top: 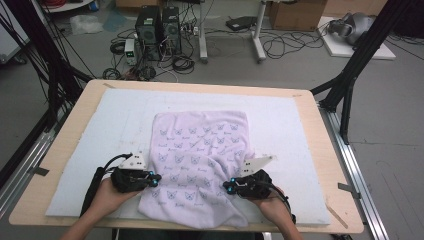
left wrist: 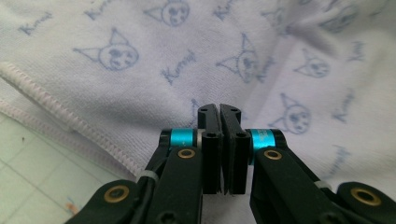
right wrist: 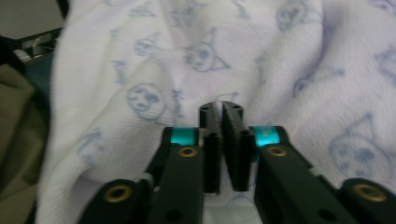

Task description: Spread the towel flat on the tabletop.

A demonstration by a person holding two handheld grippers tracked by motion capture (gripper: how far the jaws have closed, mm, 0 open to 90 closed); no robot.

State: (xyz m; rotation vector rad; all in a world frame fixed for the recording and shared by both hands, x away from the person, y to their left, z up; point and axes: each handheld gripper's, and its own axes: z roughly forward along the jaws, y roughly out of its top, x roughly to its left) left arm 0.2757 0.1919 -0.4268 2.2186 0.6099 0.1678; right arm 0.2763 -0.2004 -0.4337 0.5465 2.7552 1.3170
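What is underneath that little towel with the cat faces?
The towel lies on a pale blue mat covering a wooden table. The mat beneath the cloth is hidden, so anything else there cannot be seen.

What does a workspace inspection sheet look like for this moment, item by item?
Surface: wooden table under a pale mat.
Job's things: white towel with a cat print, rumpled, near edge at the table front.
Clutter: nothing seen on the mat.
Grippers: left gripper and right gripper shut at the towel's near corners.
Cables: a black cable trails from the left gripper.
Surroundings: computer towers, floor wires, cardboard box.
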